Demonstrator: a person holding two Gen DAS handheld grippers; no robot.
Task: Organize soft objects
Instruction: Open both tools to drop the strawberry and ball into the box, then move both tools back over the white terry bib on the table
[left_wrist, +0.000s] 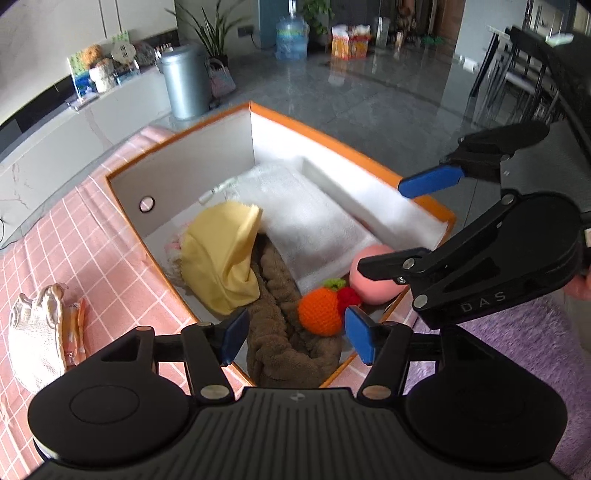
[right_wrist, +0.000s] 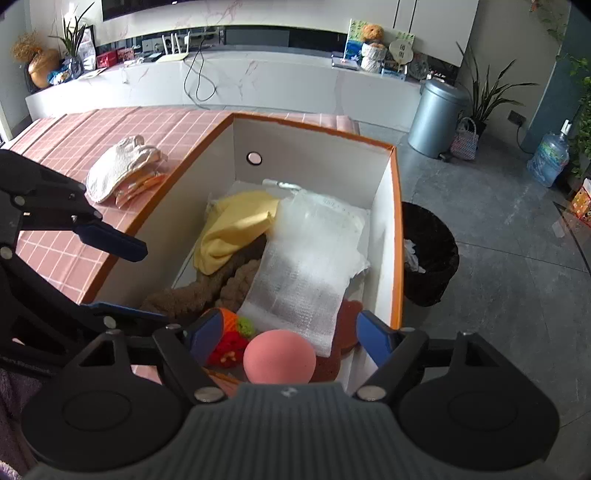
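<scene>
An orange-rimmed white box (left_wrist: 177, 184) (right_wrist: 314, 162) stands on the pink checked tablecloth (left_wrist: 92, 240). Inside lie a yellow cloth (left_wrist: 221, 258) (right_wrist: 236, 229), a brown plush towel (left_wrist: 284, 339) (right_wrist: 225, 284), a white padded sheet (left_wrist: 303, 221) (right_wrist: 310, 266), a pink ball (left_wrist: 369, 284) (right_wrist: 279, 356), a crocheted orange fruit (left_wrist: 319, 312) and a red crocheted piece (right_wrist: 227, 349). My left gripper (left_wrist: 297, 341) hovers open over the towel and the fruit. My right gripper (right_wrist: 288, 341) hangs open above the pink ball, its pads clear of it. Neither holds anything.
A cream knitted pouch (left_wrist: 35, 332) (right_wrist: 118, 170) and an orange packet (left_wrist: 75, 332) lie on the tablecloth left of the box. A purple fluffy blanket (left_wrist: 517, 350) sits at the near right. On the floor beyond the box stands a black waste bin (right_wrist: 430, 254).
</scene>
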